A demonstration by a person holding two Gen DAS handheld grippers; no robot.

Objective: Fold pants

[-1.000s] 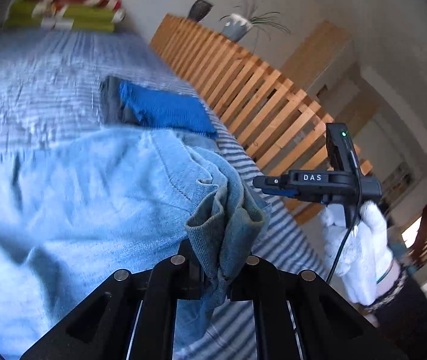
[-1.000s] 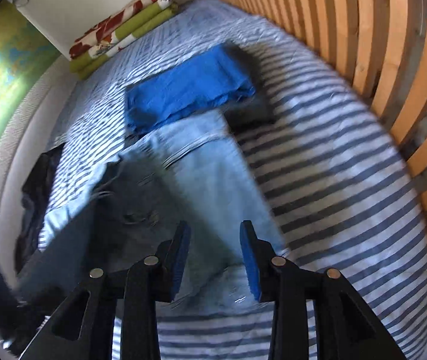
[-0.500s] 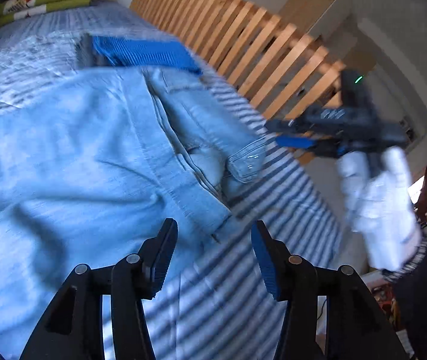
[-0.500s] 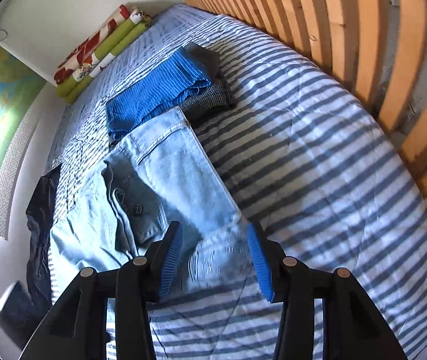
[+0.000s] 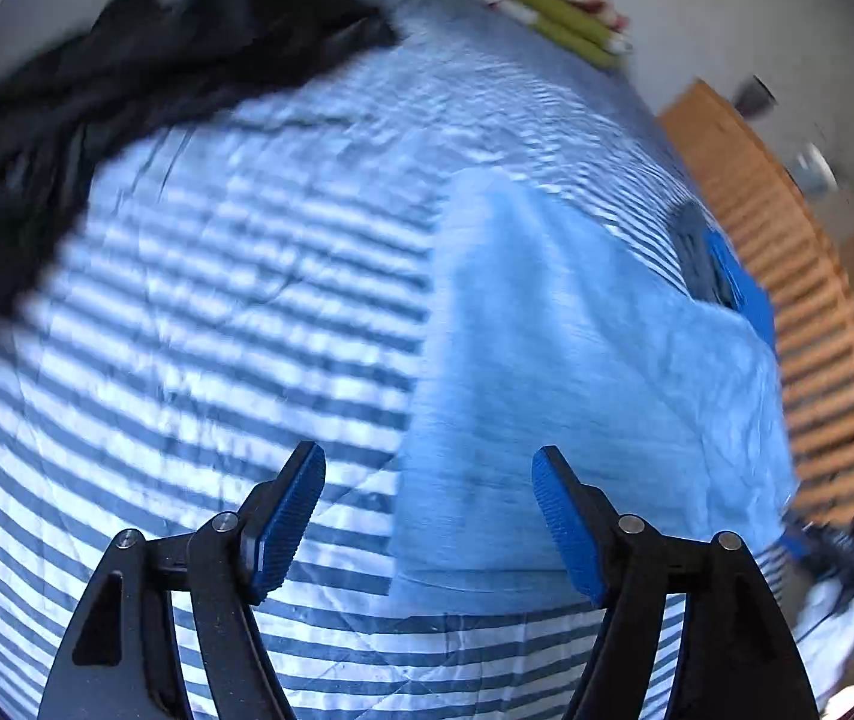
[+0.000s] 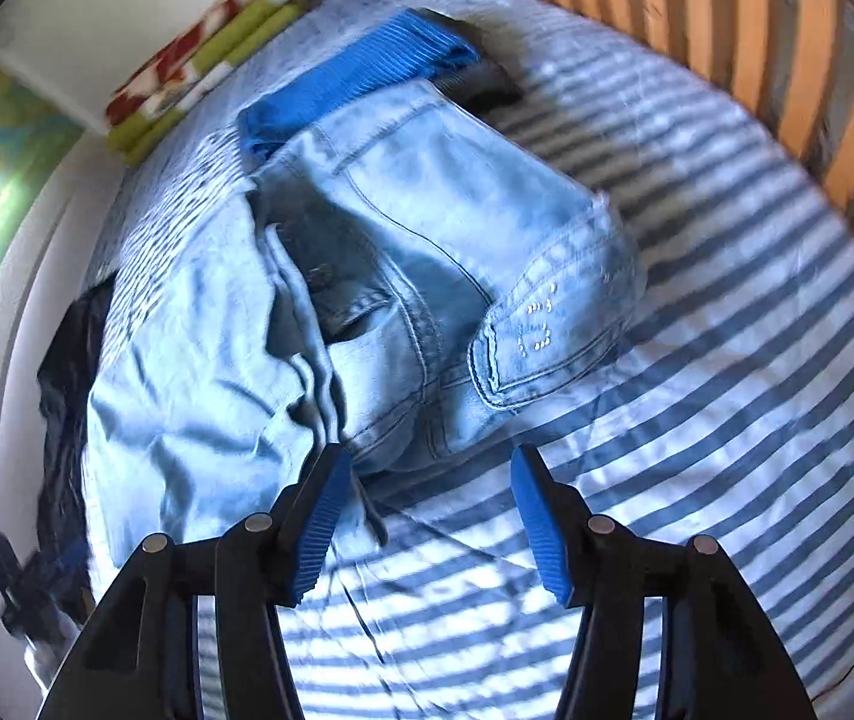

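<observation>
Light blue jeans [image 6: 427, 252] lie on the striped bedspread [image 6: 727, 360], waistband and pocket bunched toward my right gripper [image 6: 424, 492]. Its jaws are opening and hang above the waistband's near edge, with nothing pressed between the pads. In the left wrist view a flat leg of the jeans [image 5: 577, 372] stretches away to the right. My left gripper [image 5: 427, 498] hovers over the leg's near end and the bedspread [image 5: 217, 330]; its jaws are opening wide and hold nothing. The right gripper [image 5: 835, 534] and a white-gloved hand show blurred at the far right edge.
A folded blue garment [image 6: 361, 72] on a dark one lies beyond the jeans. Black clothing [image 5: 127, 72] is heaped at the bed's far left. Rolled red and green bedding [image 6: 199, 54] sits by the wall. Wooden slats [image 6: 757, 30] run along the right side.
My left gripper let go of the bunched denim, opened wide and swung left to the leg end. My right gripper spread its jaws and came nearer to the waistband.
</observation>
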